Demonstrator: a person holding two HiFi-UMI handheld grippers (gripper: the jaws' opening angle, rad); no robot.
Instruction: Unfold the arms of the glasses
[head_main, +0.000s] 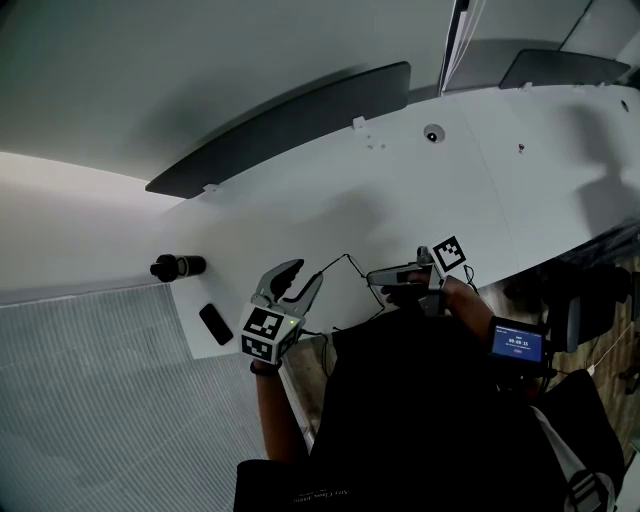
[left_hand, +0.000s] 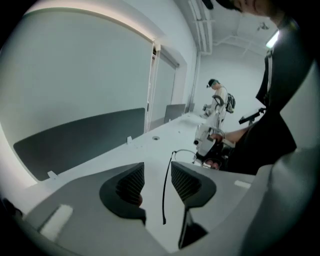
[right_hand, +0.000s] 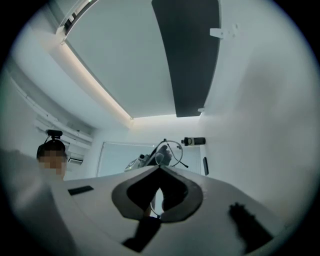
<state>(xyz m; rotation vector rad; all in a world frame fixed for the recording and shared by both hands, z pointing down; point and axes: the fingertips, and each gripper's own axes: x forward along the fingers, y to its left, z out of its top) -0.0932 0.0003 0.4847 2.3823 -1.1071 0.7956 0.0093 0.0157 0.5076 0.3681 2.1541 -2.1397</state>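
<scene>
Glasses are pinched at the frame by the right gripper. The left gripper is spread, with the arm untouched between its jaws. The hinge could be strained if the arm is overdriven.

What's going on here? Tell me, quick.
A person works a gripper in each hand over a white table. The right gripper is shut on the frame of thin wire glasses. The left gripper is open, with one glasses arm, apparently swung out, standing between its jaws but not pinched.
</scene>
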